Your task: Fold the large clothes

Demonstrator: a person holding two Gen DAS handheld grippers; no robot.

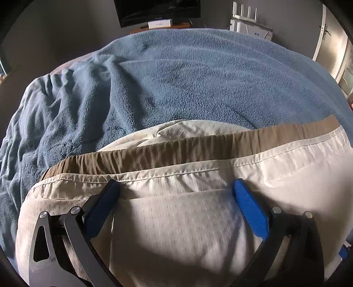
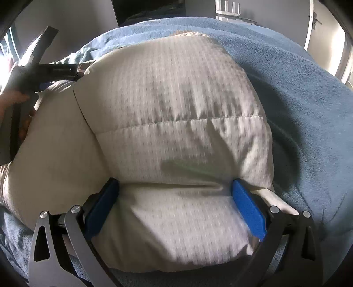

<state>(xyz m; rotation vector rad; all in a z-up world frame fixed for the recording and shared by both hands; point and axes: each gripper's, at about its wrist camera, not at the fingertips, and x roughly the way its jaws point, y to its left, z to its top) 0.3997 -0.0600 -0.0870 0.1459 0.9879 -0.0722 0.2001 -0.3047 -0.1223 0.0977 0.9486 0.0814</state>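
Observation:
Cream shorts (image 1: 187, 220) with a brown elastic waistband (image 1: 176, 150) lie on a blue fleece blanket (image 1: 176, 77). In the left wrist view my left gripper (image 1: 176, 187) is wide open just above the cloth near the waistband, holding nothing. In the right wrist view the same cream garment (image 2: 176, 106) lies doubled over. My right gripper (image 2: 176, 185) is wide open with its blue fingers (image 2: 247, 205) on either side of a fold line in the cloth. The left gripper (image 2: 39, 68) and the hand holding it show at the left edge.
The blanket (image 2: 308, 110) covers the bed and is bunched into folds at the left (image 1: 66, 99). Behind the bed are a dark screen (image 1: 158, 11), a white router (image 1: 245, 13) and a white door (image 1: 324, 33).

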